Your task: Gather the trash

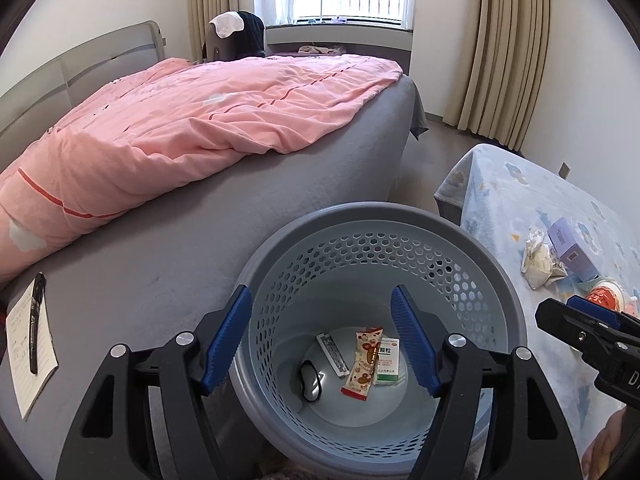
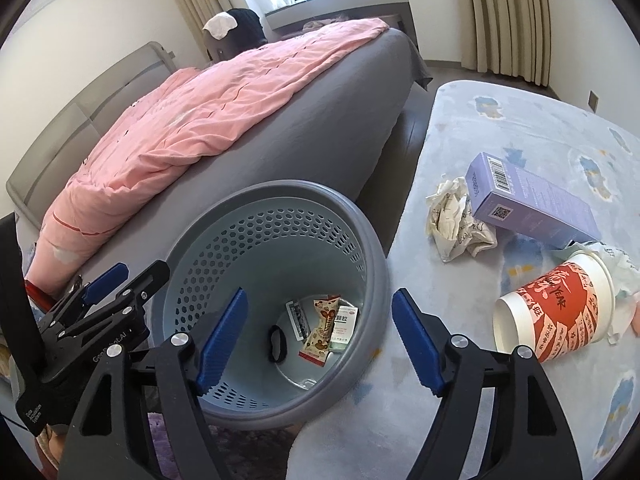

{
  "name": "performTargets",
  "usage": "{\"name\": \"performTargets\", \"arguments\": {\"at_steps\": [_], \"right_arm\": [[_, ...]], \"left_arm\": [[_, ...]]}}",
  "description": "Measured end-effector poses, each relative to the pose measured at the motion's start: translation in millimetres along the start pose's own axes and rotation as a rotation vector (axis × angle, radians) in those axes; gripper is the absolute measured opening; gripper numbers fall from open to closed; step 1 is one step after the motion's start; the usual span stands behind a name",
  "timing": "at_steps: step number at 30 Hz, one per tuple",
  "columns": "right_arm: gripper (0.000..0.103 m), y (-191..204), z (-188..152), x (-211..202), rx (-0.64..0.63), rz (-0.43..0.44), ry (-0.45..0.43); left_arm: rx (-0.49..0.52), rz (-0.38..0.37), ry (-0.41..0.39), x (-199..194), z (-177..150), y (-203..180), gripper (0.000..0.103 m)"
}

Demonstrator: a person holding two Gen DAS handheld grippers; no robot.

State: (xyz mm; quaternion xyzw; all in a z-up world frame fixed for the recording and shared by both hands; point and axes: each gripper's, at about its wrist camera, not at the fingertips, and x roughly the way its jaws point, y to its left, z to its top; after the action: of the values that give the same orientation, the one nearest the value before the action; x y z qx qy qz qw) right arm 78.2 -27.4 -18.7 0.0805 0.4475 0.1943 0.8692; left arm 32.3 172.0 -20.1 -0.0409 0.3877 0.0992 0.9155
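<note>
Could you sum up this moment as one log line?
left hand-held gripper: open, over bin | right hand-held gripper: open | cup, box, crumpled paper: uncollected

left gripper (image 1: 322, 344): sitting bottom center of the left wrist view, jaws gaping wide, nothing between them, blue pads (image 1: 232, 336) facing each other
left gripper, other view (image 2: 108, 280): showing at lower left of the right wrist view, black body angling up to the right
right gripper (image 2: 320, 344): sitting bottom center of its own view, jaws spread wide, gripping nothing
right gripper, other view (image 1: 576, 312): poking in from the right edge of the left wrist view
hand (image 1: 608, 444): skin showing at lower right corner, blurry
</note>
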Motion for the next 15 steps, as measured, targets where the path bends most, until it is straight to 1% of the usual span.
{"name": "performTargets", "arguments": {"at_steps": [8,15], "right_arm": [[0.073,-13,4,-23,0.024,0.008,-0.059],[0.074,-23,4,-42,0.036,0.019,-0.095]], "left_arm": [[0.017,-0.028,-0.003,-15,-5,-13,0.069],[0.058,-0.060,0.009,-22,-12,-36,0.069]]}}
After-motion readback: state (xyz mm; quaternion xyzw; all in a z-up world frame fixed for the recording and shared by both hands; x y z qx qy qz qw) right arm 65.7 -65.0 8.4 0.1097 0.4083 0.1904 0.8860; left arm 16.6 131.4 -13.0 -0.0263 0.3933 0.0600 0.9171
